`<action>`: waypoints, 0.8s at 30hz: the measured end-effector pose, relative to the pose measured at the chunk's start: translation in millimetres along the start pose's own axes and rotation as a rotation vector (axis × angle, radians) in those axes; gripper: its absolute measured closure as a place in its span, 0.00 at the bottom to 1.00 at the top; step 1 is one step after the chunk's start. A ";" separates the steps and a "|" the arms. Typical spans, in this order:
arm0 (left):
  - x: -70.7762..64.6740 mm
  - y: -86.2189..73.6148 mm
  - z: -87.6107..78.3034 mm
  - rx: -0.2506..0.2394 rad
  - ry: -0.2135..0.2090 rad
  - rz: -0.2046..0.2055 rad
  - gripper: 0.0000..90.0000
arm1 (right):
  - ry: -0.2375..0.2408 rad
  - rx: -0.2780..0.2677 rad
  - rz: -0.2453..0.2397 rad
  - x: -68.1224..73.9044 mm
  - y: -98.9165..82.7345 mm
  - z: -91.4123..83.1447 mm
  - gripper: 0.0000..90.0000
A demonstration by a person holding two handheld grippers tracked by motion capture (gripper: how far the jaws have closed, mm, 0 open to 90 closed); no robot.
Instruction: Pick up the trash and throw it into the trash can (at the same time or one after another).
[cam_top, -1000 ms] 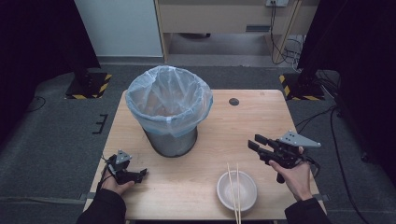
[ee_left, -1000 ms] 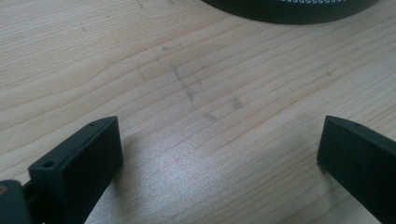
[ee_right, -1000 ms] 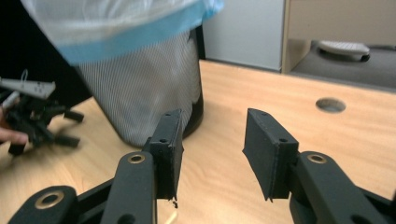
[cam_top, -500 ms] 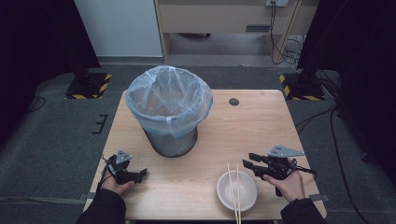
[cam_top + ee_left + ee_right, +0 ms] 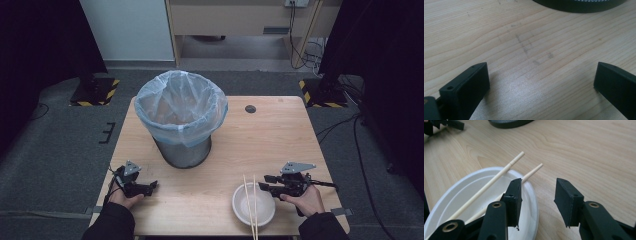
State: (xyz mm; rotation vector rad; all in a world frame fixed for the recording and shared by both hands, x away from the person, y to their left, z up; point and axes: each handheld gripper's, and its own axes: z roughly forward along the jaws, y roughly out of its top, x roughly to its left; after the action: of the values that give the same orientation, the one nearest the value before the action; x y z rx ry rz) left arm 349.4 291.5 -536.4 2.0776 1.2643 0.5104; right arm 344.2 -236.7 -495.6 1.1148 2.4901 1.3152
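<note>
Right gripper (image 5: pixel 266 183) fingers (image 5: pixel 514 195) stand partly apart, having just closed a little — nothing between them; one hangs over the white bowl's (image 5: pixel 239 202) rim, beside two chopsticks (image 5: pixel 250 200) laid across it. Left gripper (image 5: pixel 150 186) fingers (image 5: pixel 469 86) are spread wide over bare counter (image 5: pixel 260 145), near the lined bin (image 5: pixel 181 117).

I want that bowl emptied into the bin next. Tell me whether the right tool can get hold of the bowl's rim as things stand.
Probably yes. The right tool sits open just beside the bowl, one jaw over its rim and one outside. The chopsticks lying across the bowl run close to the inner jaw and might get nudged.
</note>
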 end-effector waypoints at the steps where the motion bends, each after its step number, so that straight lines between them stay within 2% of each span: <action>1: 0.0 0.0 0.0 0.000 0.000 0.000 0.00 | 0.006 0.006 0.007 -0.1 -0.7 0.7 0.65; 14: 0.0 0.0 0.0 0.000 0.000 0.000 0.00 | 0.031 0.108 0.015 -1.3 -5.7 11.5 0.74; 24: 0.0 0.0 0.0 0.000 0.000 0.000 0.00 | 0.040 0.125 0.041 -2.9 -3.2 12.5 0.87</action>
State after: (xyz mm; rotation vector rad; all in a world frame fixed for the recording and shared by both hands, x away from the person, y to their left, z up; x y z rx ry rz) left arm 349.4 291.5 -536.4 2.0779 1.2640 0.5104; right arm 349.6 -231.3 -506.4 1.1818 2.6242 1.2191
